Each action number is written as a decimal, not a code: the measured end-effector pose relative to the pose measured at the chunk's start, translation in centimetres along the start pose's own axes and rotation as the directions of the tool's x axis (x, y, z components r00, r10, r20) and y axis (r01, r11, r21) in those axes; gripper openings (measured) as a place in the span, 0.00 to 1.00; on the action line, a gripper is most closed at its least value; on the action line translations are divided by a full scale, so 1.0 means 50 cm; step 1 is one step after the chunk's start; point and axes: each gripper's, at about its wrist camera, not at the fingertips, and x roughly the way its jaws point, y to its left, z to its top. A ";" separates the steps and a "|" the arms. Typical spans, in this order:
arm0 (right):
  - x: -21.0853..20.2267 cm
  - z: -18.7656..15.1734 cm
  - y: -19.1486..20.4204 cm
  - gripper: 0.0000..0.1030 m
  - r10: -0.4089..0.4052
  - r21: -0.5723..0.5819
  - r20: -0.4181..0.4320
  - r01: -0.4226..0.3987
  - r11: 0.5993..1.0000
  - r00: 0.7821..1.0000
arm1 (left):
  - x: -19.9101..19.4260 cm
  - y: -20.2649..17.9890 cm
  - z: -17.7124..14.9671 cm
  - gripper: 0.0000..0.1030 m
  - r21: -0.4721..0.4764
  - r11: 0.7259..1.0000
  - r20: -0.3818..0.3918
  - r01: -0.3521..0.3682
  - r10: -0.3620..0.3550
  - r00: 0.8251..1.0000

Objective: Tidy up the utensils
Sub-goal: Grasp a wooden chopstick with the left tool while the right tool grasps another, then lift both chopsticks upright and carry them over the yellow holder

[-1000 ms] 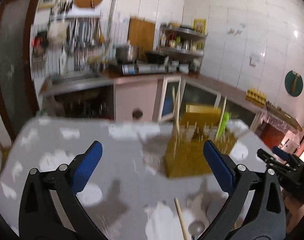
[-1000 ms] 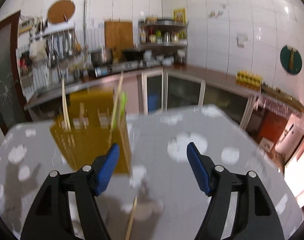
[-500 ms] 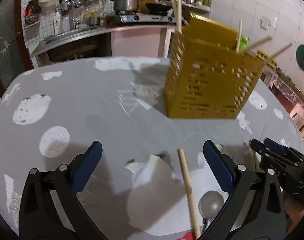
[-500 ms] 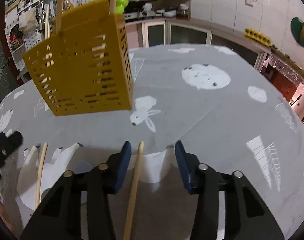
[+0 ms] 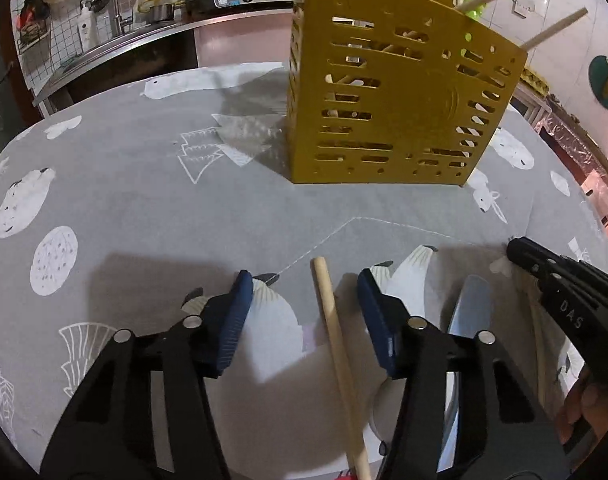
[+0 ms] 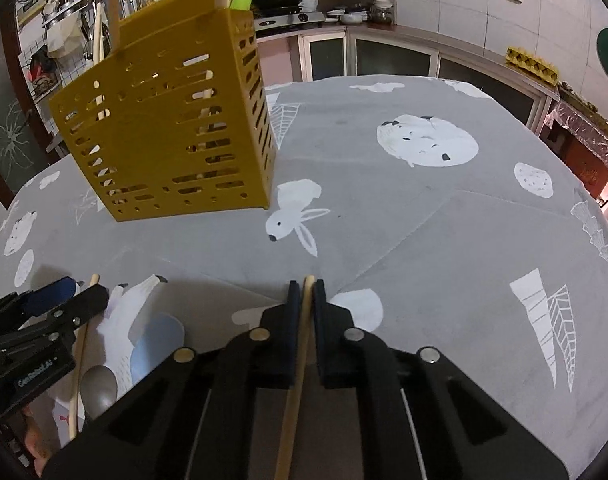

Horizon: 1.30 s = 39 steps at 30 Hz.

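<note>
Two wooden chopsticks lie on the grey tablecloth in front of a yellow slotted utensil holder (image 5: 388,112) that has several sticks standing in it. My left gripper (image 5: 306,292) is low over the table with one chopstick (image 5: 331,320) between its blue pads; its jaws are closing and the pads stand clear of the wood. My right gripper (image 6: 305,291) is shut on the other chopstick (image 6: 300,344), near its far tip. In the right wrist view the holder (image 6: 164,132) stands at the upper left and the left gripper (image 6: 82,291) is at the left edge.
A metal spoon (image 6: 100,388) and a pale blue spoon (image 6: 156,344) lie between the two grippers. The right gripper (image 5: 518,248) shows at the right of the left wrist view. The tablecloth (image 6: 424,240) spreads bare to the right. Kitchen counters and a sink stand behind.
Both grippers came down toward the table and tilted downward. The right jaws shut on its chopstick. The left jaws narrowed around the other chopstick.
</note>
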 end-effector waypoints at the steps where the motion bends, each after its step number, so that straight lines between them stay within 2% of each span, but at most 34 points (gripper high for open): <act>1: 0.003 0.001 -0.001 0.07 0.004 0.004 -0.007 -0.004 1.000 1.000 | 0.001 -0.002 0.002 0.46 0.001 1.000 -0.003 -0.001 0.001 1.000; 4: 0.011 0.006 -0.001 0.07 0.005 0.000 -0.016 -0.005 1.000 1.000 | 0.009 -0.008 0.010 0.38 0.012 1.000 -0.011 -0.007 0.007 1.000; 6: 0.012 0.010 -0.001 0.06 0.007 0.002 -0.022 -0.006 1.000 1.000 | 0.012 -0.012 0.016 0.28 0.022 1.000 -0.014 -0.017 0.018 1.000; 8: 0.014 0.013 -0.005 0.06 0.013 0.015 -0.024 -0.013 1.000 1.000 | 0.012 -0.012 0.021 0.11 0.012 1.000 -0.020 0.004 -0.003 1.000; 10: 0.012 0.012 -0.004 0.06 0.011 0.015 -0.018 -0.011 1.000 1.000 | 0.013 -0.013 0.022 0.07 0.007 1.000 -0.021 0.013 -0.013 1.000; 18: -0.028 0.012 -0.004 0.05 0.015 0.010 0.034 -0.015 1.000 0.999 | 0.002 0.000 0.018 0.05 -0.011 0.999 0.000 0.035 -0.035 0.999; 21: -0.052 0.014 -0.008 0.05 0.018 0.009 0.071 -0.018 1.000 0.997 | -0.020 0.008 0.017 0.04 -0.013 0.999 0.033 0.038 -0.037 0.999; 25: -0.089 0.017 -0.014 0.05 0.036 0.011 0.128 -0.038 0.999 0.991 | -0.076 0.021 0.022 0.04 -0.011 0.999 0.115 0.042 -0.041 0.993; 28: -0.125 0.022 -0.015 0.05 0.047 0.004 0.186 -0.049 0.999 0.981 | -0.131 0.030 0.027 0.04 -0.008 0.999 0.188 0.052 -0.050 0.981; 32: -0.174 0.028 -0.015 0.05 0.052 -0.001 0.264 -0.054 0.999 0.963 | -0.209 0.040 0.027 0.04 0.007 0.999 0.297 0.044 -0.044 0.954; 36: -0.221 0.030 -0.015 0.05 0.058 -0.009 0.346 -0.059 0.998 0.936 | -0.270 0.048 0.021 0.04 0.004 0.999 0.387 0.051 -0.049 0.921; 39: -0.259 0.028 -0.009 0.05 0.060 -0.022 0.419 -0.056 0.998 0.906 | -0.306 0.057 0.009 0.04 0.001 0.999 0.449 0.047 -0.043 0.893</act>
